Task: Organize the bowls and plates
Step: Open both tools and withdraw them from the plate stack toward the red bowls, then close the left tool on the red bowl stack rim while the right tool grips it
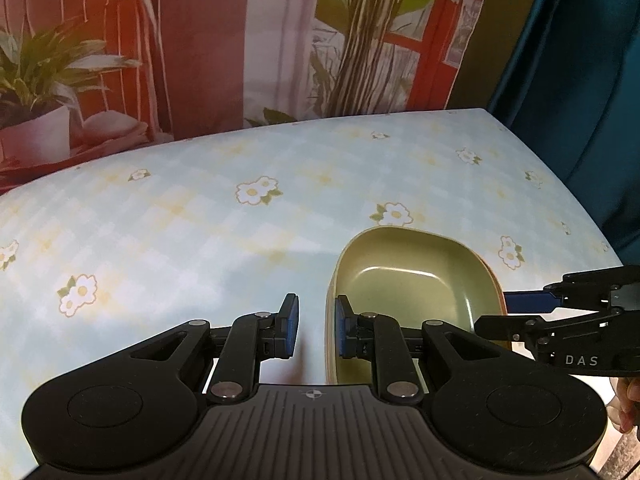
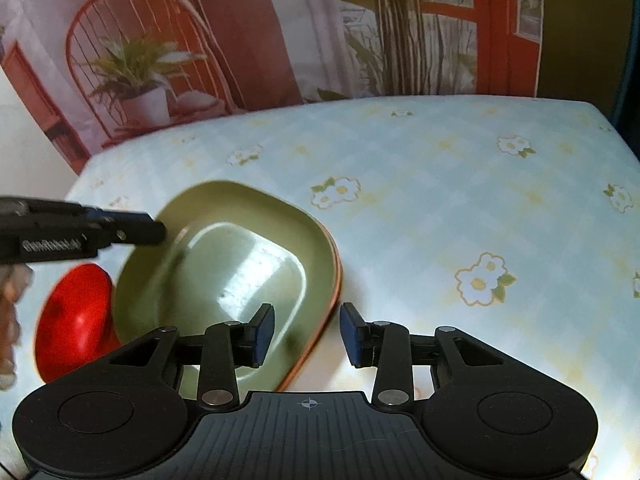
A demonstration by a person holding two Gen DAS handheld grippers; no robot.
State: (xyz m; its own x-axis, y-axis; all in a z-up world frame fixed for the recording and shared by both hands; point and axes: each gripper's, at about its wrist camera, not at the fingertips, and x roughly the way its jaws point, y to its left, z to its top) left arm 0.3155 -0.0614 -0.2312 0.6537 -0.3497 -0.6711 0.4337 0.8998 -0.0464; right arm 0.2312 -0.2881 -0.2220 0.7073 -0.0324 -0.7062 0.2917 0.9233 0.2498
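Observation:
A green squarish bowl [image 1: 400, 292] [image 2: 224, 264] sits on the flowered tablecloth, nested in an orange one of which only the rim [image 2: 337, 280] shows. My left gripper [image 1: 316, 328] straddles its left rim: one pad lies inside against the wall, the other stands outside with a strip of cloth showing between it and the rim. My right gripper [image 2: 308, 336] straddles the opposite rim, jaws wider, neither pad touching. Each gripper also shows in the other's view, the left [image 2: 158, 230] and the right [image 1: 494, 314]. A red dish [image 2: 72, 320] lies beside the bowl.
The table [image 1: 200, 220] [image 2: 460, 200] runs back to a printed backdrop of a chair and plants. A dark blue curtain [image 1: 580, 80] hangs past the right edge. A person's hands [image 2: 12, 320] [image 1: 628, 404] show at the frame edges.

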